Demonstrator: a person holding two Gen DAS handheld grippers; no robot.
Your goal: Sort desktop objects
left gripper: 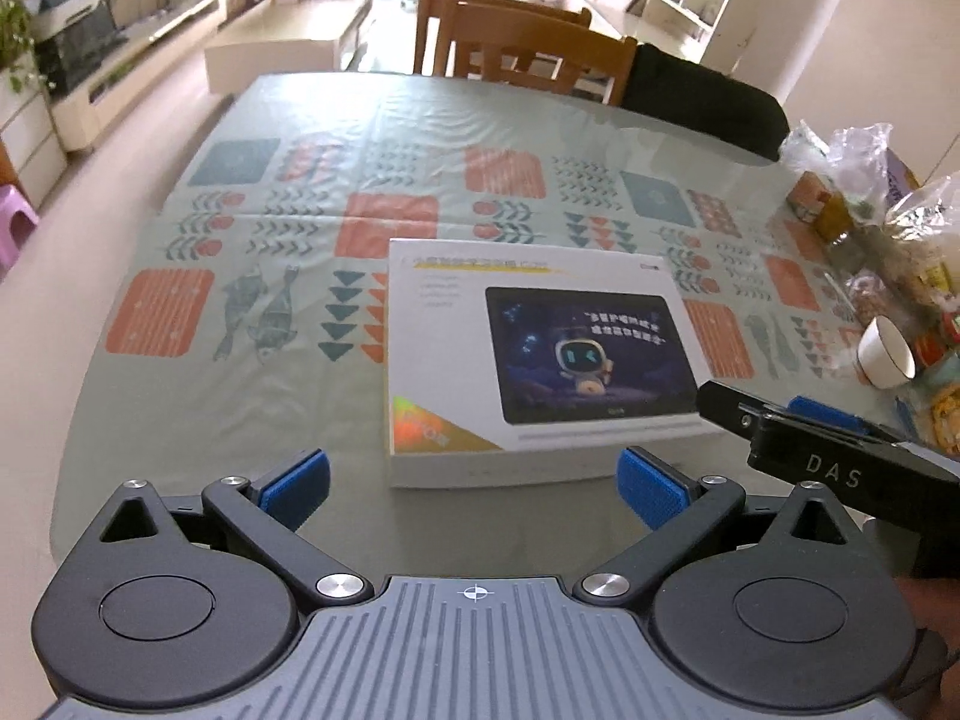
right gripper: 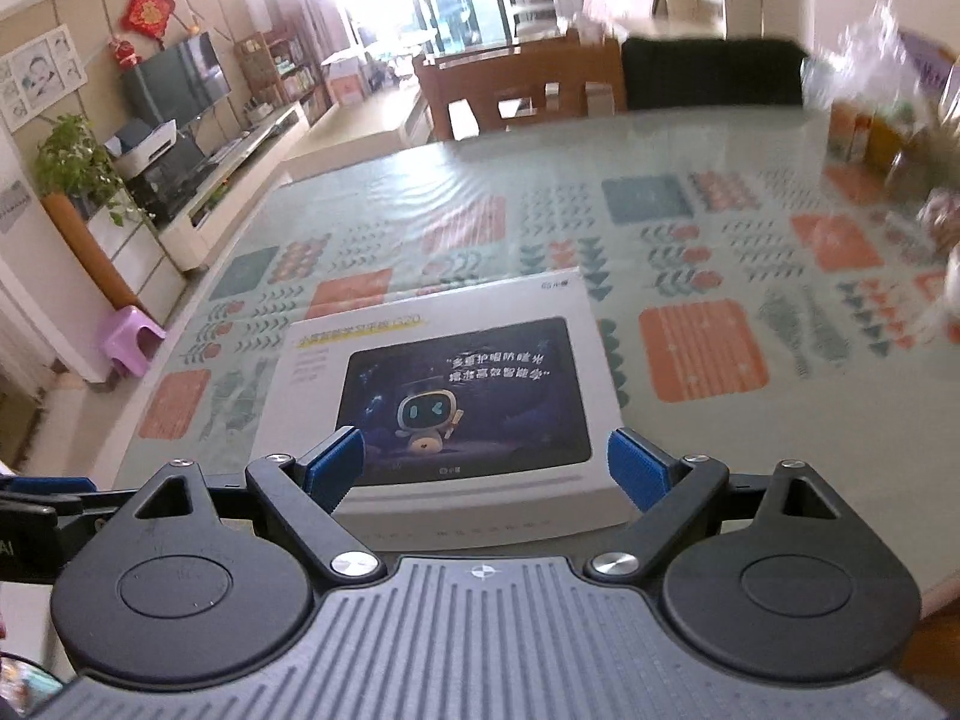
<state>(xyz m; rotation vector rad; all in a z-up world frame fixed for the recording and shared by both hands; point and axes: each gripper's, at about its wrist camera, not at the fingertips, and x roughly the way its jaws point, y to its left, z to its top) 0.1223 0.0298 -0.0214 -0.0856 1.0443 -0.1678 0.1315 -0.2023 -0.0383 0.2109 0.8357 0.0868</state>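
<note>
Holding our left gripper (left gripper: pixel 474 489) wide open and empty, white tablet box (left gripper: pixel 540 360) at 12 o'clock, right gripper (right gripper: pixel 486 471) also gaping, white cup (left gripper: pixel 887 353) at 2 o'clock.

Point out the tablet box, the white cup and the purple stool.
tablet box (right gripper: pixel 462 396), right wrist view, on the printed screen picture on its lid.
white cup (left gripper: pixel 887 354), left wrist view, on its outer wall.
purple stool (right gripper: pixel 129 339), right wrist view, on its seat top.
</note>
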